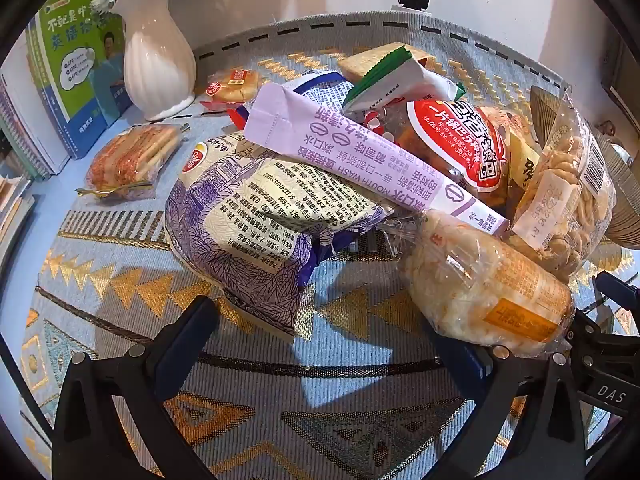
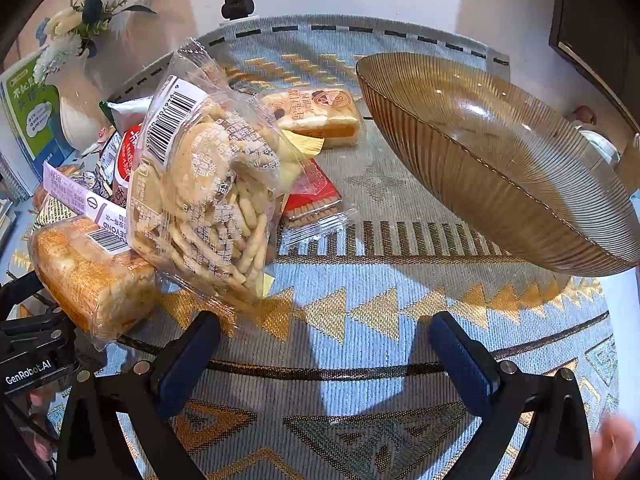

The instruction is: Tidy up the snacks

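A heap of snack packs lies on the patterned tablecloth [image 1: 120, 280]. It holds a purple-and-white bag [image 1: 248, 216], a lilac mouthwash sachet [image 1: 360, 152], a red-labelled pack [image 1: 456, 144], a clear bag of cracker sticks [image 2: 212, 184] and a rice-cracker roll [image 1: 480, 280]. My left gripper [image 1: 328, 340] is open just before the heap, its right finger under the roll. My right gripper [image 2: 324, 348] is open and empty over bare cloth, the cracker bag by its left finger. An empty amber glass bowl [image 2: 500, 160] stands at the right.
A white vase [image 1: 154, 64] and books [image 1: 76, 80] stand at the back left. Loose packs lie apart: biscuits [image 1: 128, 160], a small cake [image 1: 232, 86], a boxed cake [image 2: 316, 116] and a red biscuit pack [image 2: 316, 196]. A camera post [image 2: 238, 4] stands at the back.
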The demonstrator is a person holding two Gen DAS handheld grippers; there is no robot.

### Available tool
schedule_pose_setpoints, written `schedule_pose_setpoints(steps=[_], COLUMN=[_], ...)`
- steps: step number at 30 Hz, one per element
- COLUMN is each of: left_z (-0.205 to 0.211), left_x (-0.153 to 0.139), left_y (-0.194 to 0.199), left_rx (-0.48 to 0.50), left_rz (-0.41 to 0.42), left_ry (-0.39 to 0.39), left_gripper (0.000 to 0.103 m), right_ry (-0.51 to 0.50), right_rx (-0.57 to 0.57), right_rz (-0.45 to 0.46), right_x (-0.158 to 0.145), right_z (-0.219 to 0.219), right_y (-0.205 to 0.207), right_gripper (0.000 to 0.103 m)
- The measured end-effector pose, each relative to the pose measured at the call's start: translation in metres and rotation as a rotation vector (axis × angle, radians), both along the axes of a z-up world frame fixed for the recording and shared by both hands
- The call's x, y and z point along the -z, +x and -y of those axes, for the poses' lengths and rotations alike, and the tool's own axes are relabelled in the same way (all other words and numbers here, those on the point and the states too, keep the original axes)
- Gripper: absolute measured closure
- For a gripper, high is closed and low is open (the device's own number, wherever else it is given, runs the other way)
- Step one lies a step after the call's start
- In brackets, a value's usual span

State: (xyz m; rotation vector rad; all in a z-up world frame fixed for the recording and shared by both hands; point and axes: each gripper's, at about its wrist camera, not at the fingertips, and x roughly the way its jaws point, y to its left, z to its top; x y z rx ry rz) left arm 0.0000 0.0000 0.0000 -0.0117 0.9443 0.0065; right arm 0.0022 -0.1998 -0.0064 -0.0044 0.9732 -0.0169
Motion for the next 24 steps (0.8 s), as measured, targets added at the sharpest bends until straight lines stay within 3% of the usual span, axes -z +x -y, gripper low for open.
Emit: schedule_pose_setpoints(steps=[24], left_z=[0.0013], left_x=[0.0003], left_y=[0.0007], left_rx=[0.022], left_rz=[-0.001], left_ry=[0.000], left_gripper=[0.000], right_ry=[-0.002], right_rx=[-0.001], right_rz=[-0.006], right_x=[0.0011], right_z=[-0.0027], right_y=[0.0004], right_gripper=[0.000])
